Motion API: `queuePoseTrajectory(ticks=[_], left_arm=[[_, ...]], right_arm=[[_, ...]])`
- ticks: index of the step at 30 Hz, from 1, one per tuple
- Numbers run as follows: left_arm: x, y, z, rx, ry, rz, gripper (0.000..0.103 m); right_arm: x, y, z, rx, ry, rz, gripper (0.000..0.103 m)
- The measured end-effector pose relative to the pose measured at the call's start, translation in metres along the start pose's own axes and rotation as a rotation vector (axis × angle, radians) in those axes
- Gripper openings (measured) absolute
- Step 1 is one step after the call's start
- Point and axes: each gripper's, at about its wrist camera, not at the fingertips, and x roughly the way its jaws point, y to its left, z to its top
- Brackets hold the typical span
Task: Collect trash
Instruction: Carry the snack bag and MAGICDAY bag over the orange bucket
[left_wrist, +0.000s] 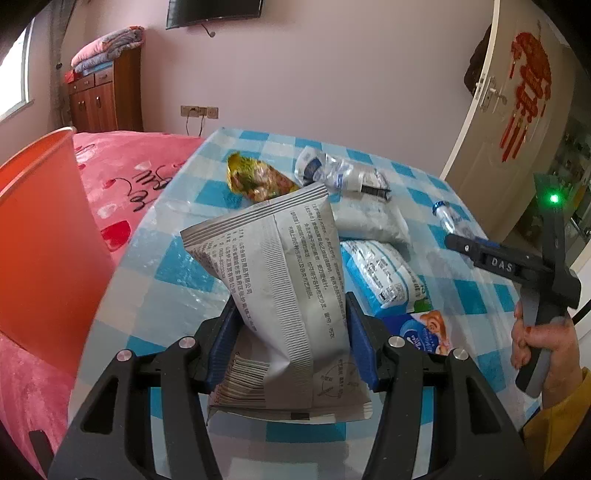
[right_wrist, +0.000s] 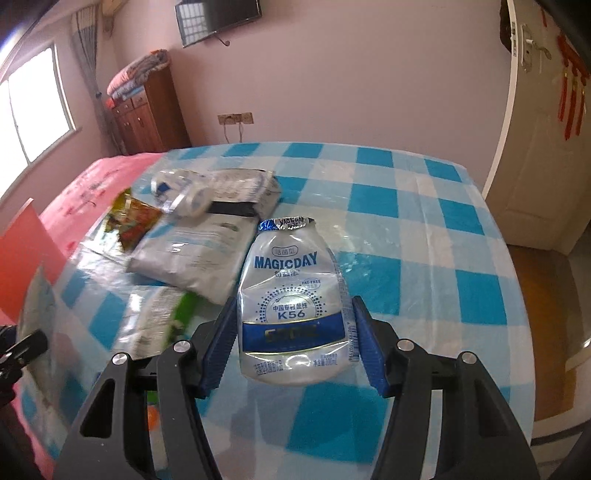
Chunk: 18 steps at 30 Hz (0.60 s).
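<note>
My left gripper (left_wrist: 290, 334) is shut on a grey printed packet (left_wrist: 280, 280) and holds it up above the checked table. An orange bin (left_wrist: 44, 236) stands at the left, beside the table. My right gripper (right_wrist: 293, 338) is shut on a squashed clear MAGICDAY bottle (right_wrist: 293, 295) and holds it above the table. The right gripper also shows in the left wrist view (left_wrist: 458, 242), with the bottle's cap end (left_wrist: 441, 210) sticking out. More trash lies on the table: a yellow wrapper (left_wrist: 258, 177), a crushed bottle (left_wrist: 325, 168), a grey pouch (left_wrist: 369, 221) and a blue-white packet (left_wrist: 384, 275).
The table has a blue and white checked cloth (right_wrist: 406, 229). A pink bed (left_wrist: 129, 173) lies to its left. A small blue box (left_wrist: 424, 332) lies near the table's front. A door (right_wrist: 535, 147) stands at the right and a wooden cabinet (left_wrist: 103, 96) at the back left.
</note>
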Motion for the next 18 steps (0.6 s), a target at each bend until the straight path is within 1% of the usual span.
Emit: queuePoseTrajectory(ticks=[6, 12, 18], left_arm=[[-0.017, 0.007, 0.003, -0.008, -0.038, -0.007, 0.056], [-0.036, 0.022, 0.013, -0.03, -0.095, -0.005, 0.056], [-0.066, 0.048, 0.028, -0.063, -0.175, 0.022, 0.056]], right_arm=[[-0.017, 0.022, -0.001, 0.006, 0.005, 0.073, 0.061], [-0.035, 0.055, 0.007, -0.027, -0.011, 0.148, 0.061], [-0.049, 0.104, 0.025, -0.08, -0.026, 0.25, 0.061]])
